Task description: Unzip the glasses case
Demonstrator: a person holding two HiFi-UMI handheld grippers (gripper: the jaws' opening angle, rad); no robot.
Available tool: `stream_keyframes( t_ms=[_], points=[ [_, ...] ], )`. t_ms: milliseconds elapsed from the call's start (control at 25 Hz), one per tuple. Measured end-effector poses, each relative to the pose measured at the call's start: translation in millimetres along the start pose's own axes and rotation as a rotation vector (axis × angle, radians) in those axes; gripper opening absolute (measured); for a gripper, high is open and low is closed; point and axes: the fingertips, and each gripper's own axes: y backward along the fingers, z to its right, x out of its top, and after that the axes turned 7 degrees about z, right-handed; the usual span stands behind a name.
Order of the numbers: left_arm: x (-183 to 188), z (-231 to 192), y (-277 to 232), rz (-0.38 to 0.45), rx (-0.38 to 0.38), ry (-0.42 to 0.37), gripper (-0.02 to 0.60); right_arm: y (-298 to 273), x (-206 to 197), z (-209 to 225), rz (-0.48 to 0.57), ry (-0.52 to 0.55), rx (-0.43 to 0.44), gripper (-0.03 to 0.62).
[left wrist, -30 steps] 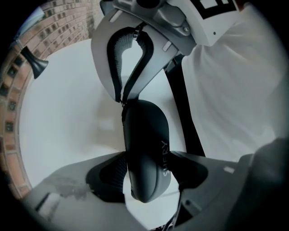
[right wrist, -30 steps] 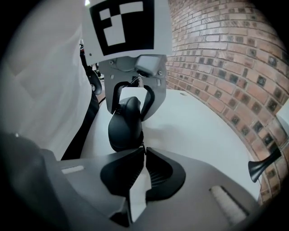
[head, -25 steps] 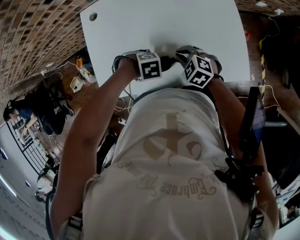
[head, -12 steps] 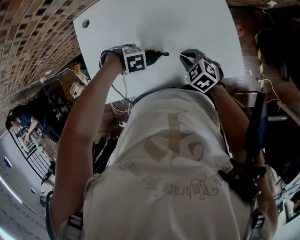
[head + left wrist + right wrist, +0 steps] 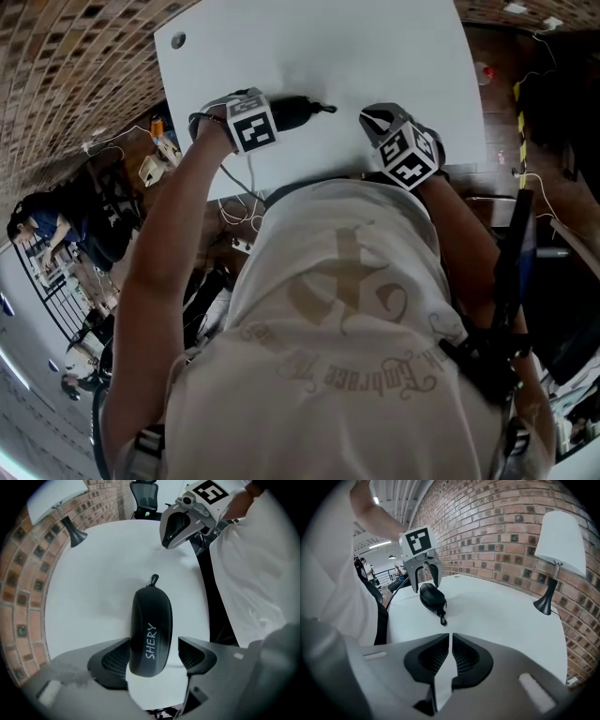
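Observation:
A black glasses case [image 5: 151,634] marked SHERY lies on the white table [image 5: 375,56], its zipper pull [image 5: 153,579] sticking out of the far end. My left gripper [image 5: 153,649] points down over the case's near end. Its jaws have just been opening and stand open, with the case between them and a gap at the right pad [image 5: 190,648]. In the head view the case [image 5: 292,112] juts out beside the left gripper's marker cube. My right gripper [image 5: 450,641] is shut on nothing, a short way from the zipper pull [image 5: 442,618].
A black-stemmed lamp [image 5: 559,543] with a white shade stands at the table's far side by the brick wall. There is a round hole [image 5: 178,40] in one table corner. An office chair [image 5: 143,498] stands beyond the table. The person's torso fills the near edge.
The two grippers were close together over the case and have drawn apart, left to the left, right to the right. The case's end and zipper pull now show between them.

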Motion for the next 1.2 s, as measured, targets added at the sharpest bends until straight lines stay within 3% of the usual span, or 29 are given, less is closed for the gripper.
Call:
stream_keyframes(
  t_ms=[200,360,480,680,1040,1200],
  points=[
    [-6,5,11,0.078,0.057,0.108,0.329,-5,3,-6,0.010,0.016,0.035,0.028],
    [4,5,25,0.204,0.136,0.209,0.243,-7,5,-9,0.017,0.016,0.044,0.026],
    [10,5,37,0.289,0.208,0.231,0.146,-8,8,-13,0.016,0.022,0.043,0.025],
    [9,6,48,0.422,0.257,0.290,0.065,-13,20,-17,0.008,0.035,0.011,0.023],
    [-30,27,67,0.539,0.410,0.293,0.009,-18,46,-65,0.004,0.069,-0.018,0.023],
    [-41,42,82,0.647,0.493,0.364,0.006,-10,47,-83,-0.002,0.052,-0.026,0.023]
  ],
)
